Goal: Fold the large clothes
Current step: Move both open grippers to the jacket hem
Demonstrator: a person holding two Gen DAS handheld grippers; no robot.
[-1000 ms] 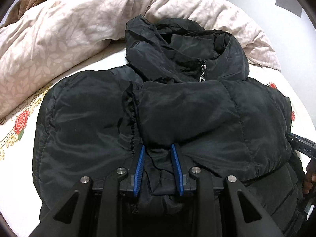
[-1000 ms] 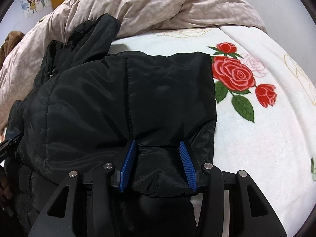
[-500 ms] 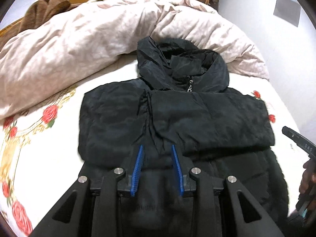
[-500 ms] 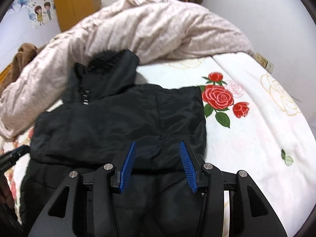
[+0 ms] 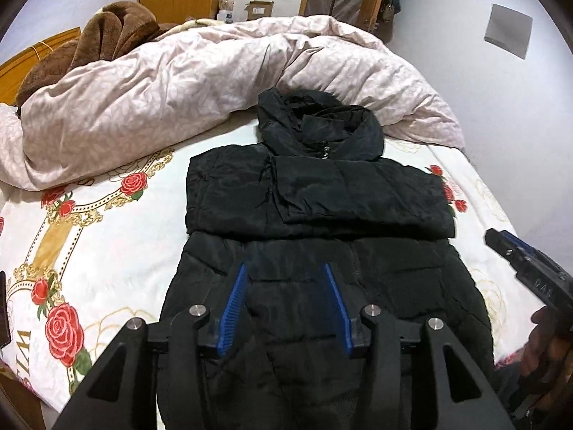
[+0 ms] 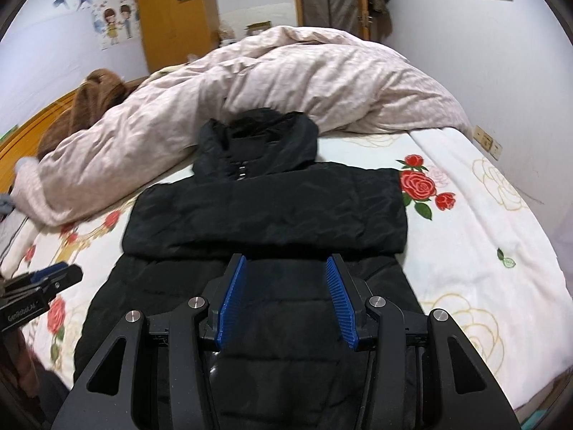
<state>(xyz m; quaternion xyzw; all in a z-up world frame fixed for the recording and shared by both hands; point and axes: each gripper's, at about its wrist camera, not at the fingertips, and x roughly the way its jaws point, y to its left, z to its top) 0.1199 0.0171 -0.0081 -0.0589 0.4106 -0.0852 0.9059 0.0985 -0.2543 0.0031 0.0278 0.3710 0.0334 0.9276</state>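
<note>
The black padded jacket [image 5: 322, 236] on the bed [image 5: 118, 251] looked bulky, soft and slippery, best pinched at the hem corners; left gripper [image 5: 286, 297] and right gripper [image 6: 284, 294] jaws stood apart, empty

home bedroom | bed [image 5: 107, 251] with rumpled duvet [image 5: 179, 82] | wooden wardrobe [image 6: 175, 25]

White lettering reading "GenRobot.AI" is showing on the left gripper [image 6: 39, 279] body. Partial letters "DAS" are appearing on the right gripper [image 5: 515, 251] body. Upside-down gold letters, seemingly "VIL", are lying on the bedsheet [image 5: 25, 337] edge.
</note>
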